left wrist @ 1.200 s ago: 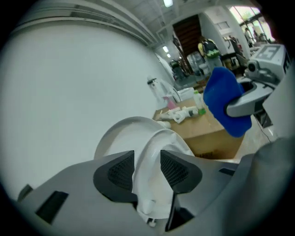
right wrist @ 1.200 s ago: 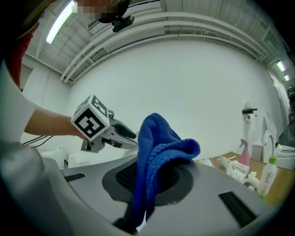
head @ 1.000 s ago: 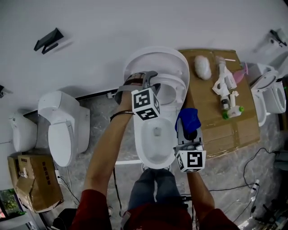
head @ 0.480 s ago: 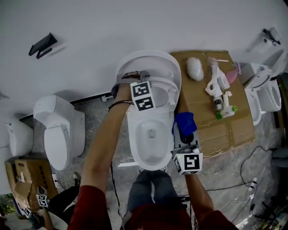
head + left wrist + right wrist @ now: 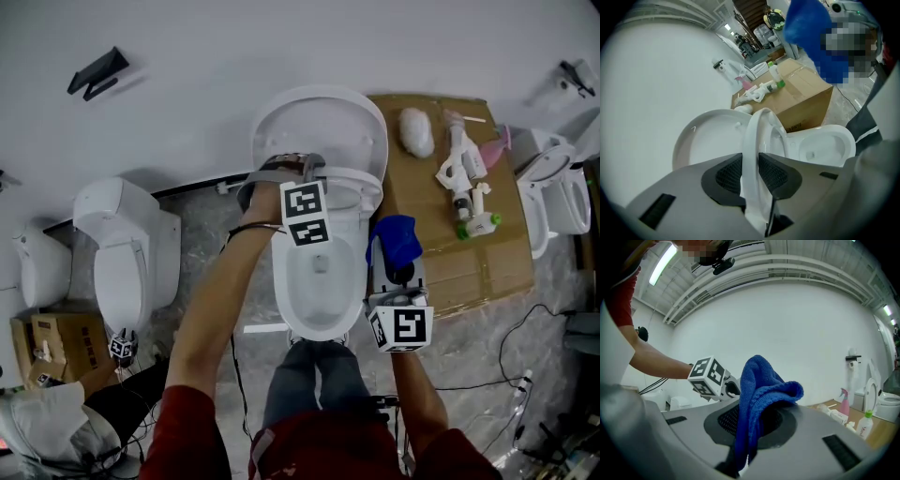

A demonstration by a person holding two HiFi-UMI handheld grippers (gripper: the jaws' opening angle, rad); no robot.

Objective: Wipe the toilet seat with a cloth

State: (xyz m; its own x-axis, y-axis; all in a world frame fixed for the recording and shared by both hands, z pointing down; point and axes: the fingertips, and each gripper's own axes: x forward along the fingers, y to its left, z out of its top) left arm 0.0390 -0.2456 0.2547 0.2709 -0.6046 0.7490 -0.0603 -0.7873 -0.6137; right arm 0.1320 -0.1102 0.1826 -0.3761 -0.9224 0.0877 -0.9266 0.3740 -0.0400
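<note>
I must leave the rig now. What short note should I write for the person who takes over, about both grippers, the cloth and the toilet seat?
Left gripper: jaws closing on the white plastic toilet seat ring, which stands tilted up between the pads.
Right gripper: shut on the blue knitted cloth, held in the air beside the white toilet bowl.
Done: the white lid is up and the cloth is in the jaws.
Left: the cloth is not on the seat; bring it there and wipe.
</note>
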